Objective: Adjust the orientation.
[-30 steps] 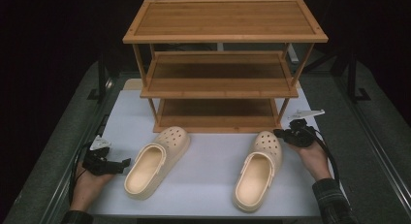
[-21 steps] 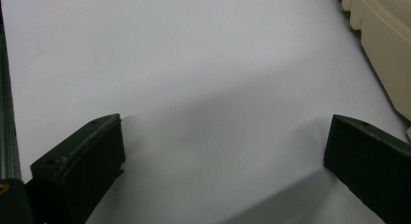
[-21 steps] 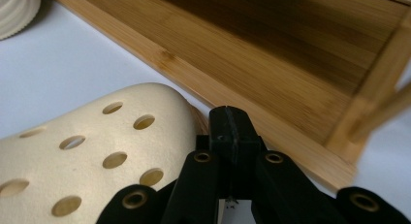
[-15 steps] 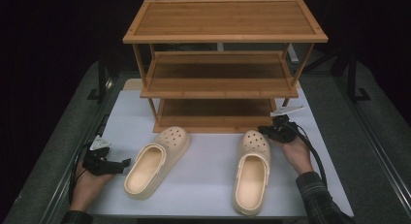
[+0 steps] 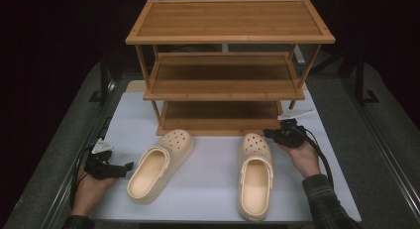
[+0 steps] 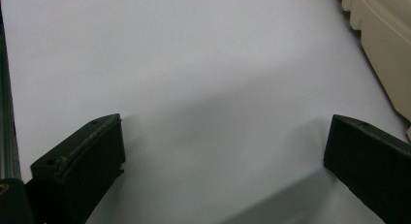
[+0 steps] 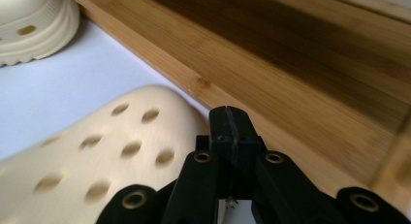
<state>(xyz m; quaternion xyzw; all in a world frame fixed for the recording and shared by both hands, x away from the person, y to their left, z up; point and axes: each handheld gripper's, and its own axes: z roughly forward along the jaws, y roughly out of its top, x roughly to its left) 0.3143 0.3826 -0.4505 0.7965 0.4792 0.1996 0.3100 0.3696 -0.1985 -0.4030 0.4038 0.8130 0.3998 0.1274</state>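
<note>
Since the earlier frame, the right gripper (image 5: 271,134), jaws pressed together on nothing, had pushed the right clog (image 5: 255,175) leftward, its toe just short of the rack (image 5: 218,126) at lower centre. Bare table (image 5: 208,174) separated it from the left clog (image 5: 159,164); the left gripper (image 5: 125,167) gaped empty at lower left.

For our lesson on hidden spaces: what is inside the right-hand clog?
The right-hand clog shows a bare cream footbed through its opening, with nothing lying there. The space under its holed toe cap is covered, so whatever is there cannot be seen.
</note>
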